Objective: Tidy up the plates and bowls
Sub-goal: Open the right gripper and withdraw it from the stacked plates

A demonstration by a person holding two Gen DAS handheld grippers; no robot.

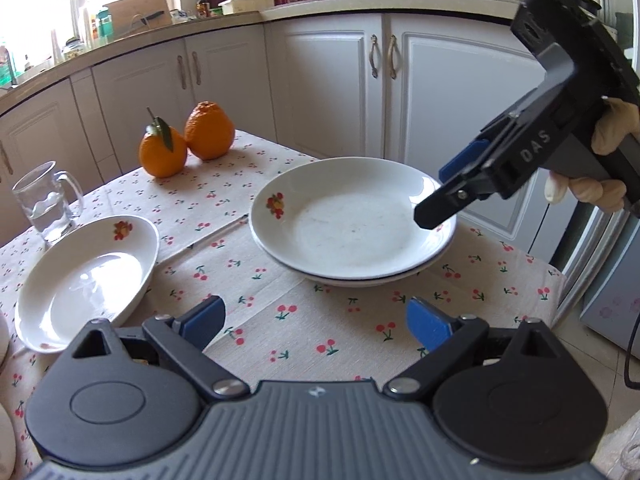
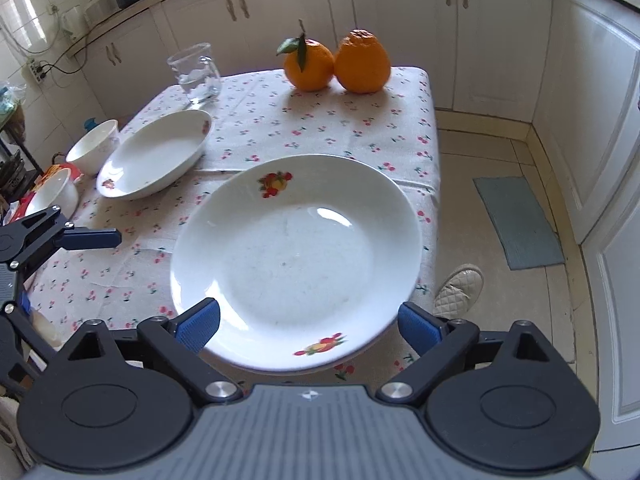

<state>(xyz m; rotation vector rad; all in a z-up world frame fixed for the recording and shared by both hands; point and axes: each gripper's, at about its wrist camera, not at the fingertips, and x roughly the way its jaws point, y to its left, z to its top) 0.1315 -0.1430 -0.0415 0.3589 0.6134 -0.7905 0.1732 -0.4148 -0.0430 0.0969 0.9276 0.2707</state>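
Two white plates with fruit prints lie stacked [image 1: 352, 228] near the right edge of the cherry-print tablecloth [image 1: 280, 292]. My right gripper [image 1: 440, 194], held by a gloved hand [image 1: 616, 124], hovers over the stack's right rim. In the right wrist view the stack [image 2: 296, 256] fills the middle, and my right gripper [image 2: 309, 324] stands open with its blue pads either side of the near rim, not pressing. A third plate [image 1: 88, 280] [image 2: 156, 156] lies to the left. My left gripper [image 1: 318, 322] [image 2: 68, 268] is open and empty over bare cloth. Two white bowls [image 2: 94, 144] [image 2: 56, 192] sit at the far left.
A glass mug [image 1: 46, 204] [image 2: 196, 74] and two oranges [image 1: 164, 152] [image 1: 210, 130] stand at the table's back. White kitchen cabinets [image 1: 328, 80] surround the table. On the floor to the right are a person's shoe [image 2: 458, 290] and a grey mat [image 2: 516, 220].
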